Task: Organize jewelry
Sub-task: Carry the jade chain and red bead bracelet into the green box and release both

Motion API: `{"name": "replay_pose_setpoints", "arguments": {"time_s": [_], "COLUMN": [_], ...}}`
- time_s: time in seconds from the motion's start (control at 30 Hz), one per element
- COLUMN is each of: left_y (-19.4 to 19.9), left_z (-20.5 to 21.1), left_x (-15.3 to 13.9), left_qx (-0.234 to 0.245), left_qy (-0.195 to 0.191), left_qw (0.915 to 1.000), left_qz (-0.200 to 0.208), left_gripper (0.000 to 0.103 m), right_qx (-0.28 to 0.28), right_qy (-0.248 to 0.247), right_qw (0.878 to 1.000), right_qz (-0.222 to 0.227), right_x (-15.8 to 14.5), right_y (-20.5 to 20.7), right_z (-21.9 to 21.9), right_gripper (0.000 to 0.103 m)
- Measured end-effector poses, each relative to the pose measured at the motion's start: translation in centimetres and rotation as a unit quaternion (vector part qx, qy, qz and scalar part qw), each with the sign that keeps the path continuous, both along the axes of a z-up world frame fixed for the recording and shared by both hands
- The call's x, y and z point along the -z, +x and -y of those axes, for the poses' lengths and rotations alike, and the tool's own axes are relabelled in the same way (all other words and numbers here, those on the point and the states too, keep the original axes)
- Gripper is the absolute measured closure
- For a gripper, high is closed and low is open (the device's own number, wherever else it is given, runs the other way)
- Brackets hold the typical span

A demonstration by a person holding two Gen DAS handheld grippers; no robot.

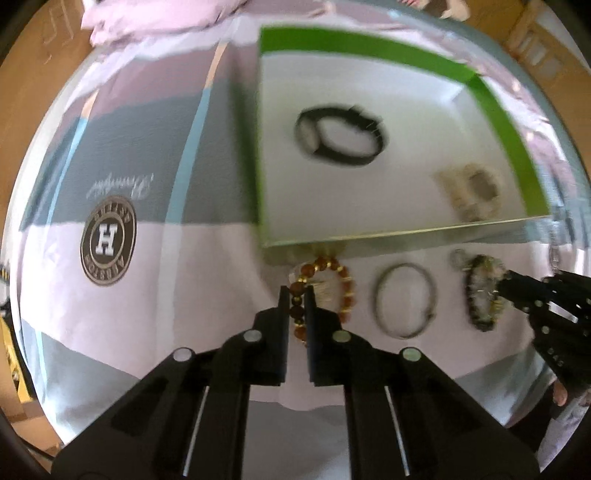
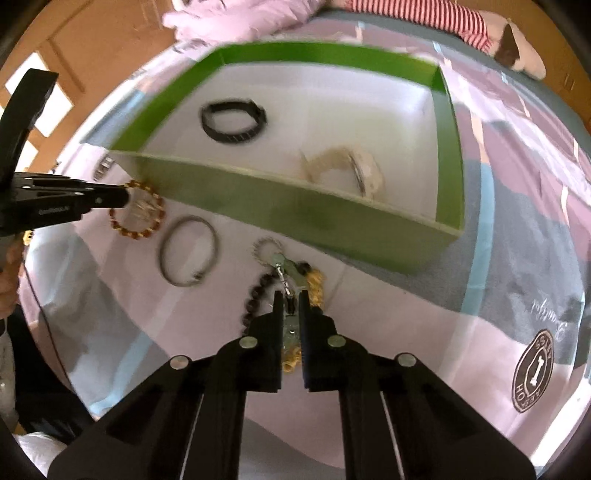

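My left gripper [image 1: 296, 295] is shut on an amber bead bracelet [image 1: 347, 284] just in front of the green box [image 1: 369, 44]. In the right wrist view the same gripper [image 2: 125, 195] holds that bracelet [image 2: 136, 230] at the left. My right gripper [image 2: 291, 299] is shut on a dark bead bracelet [image 2: 255, 295] with a gold tassel and silver charm. The left wrist view shows this bracelet [image 1: 476, 295] pinched by the right gripper [image 1: 506, 288]. A silver bangle [image 1: 406, 264] [image 2: 184, 283] lies on the sheet between them. Inside the box lie a black watch [image 1: 340, 136] [image 2: 232, 139] and a beige watch [image 1: 472, 192] [image 2: 354, 166].
Everything rests on a pink and grey bedsheet with a round logo [image 1: 108, 240] [image 2: 533, 373]. The box's green front wall [image 2: 295, 214] rises just beyond the bracelets. A small silvery item [image 2: 103, 166] lies left of the box. A pink duvet [image 2: 240, 18] and a striped plush toy [image 2: 424, 14] sit behind.
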State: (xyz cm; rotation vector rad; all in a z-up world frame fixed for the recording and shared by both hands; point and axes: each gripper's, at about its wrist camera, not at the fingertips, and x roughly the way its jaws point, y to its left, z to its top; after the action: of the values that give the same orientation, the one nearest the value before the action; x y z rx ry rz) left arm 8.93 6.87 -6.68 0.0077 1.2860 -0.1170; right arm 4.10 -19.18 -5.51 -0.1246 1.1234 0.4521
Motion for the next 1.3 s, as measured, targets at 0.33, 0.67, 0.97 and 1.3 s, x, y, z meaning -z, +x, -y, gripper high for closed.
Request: {"name": "replay_pose_setpoints", "arguments": {"time_s": [0.33,0.67,0.97,1.3], "left_y": [-2.5,-3.2,-3.3,0.7], "left_z": [2.3,4.3,4.2,4.4], "left_x": [-4.2,-6.7,-9.9,-9.1], "left_qx": [0.036,0.056,0.045,0.022], "left_qy": [-0.054,-0.067,-0.082,-0.054], "left_qw": [0.996,0.9916,0.9808,0.9832], "left_qz": [0.062,0.096,0.171,0.173], "left_gripper": [0.096,0.096,0.096,0.096], "right_qx": [0.01,0.007,0.039,0.075], "right_qy": [0.068,0.043,0.13,0.092], "right_qw": [0.997,0.999,0.983,0.985], "right_qz": [0.023,0.015,0.125,0.124], "right_x": [-3.0,-2.0,-7.3,-5.7], "right_y": [0.1,0.0,0.2,3.4], "right_z": [1.5,1.1,2.8,2.4], "right_gripper": [0.095,0.095,0.095,0.095]}}
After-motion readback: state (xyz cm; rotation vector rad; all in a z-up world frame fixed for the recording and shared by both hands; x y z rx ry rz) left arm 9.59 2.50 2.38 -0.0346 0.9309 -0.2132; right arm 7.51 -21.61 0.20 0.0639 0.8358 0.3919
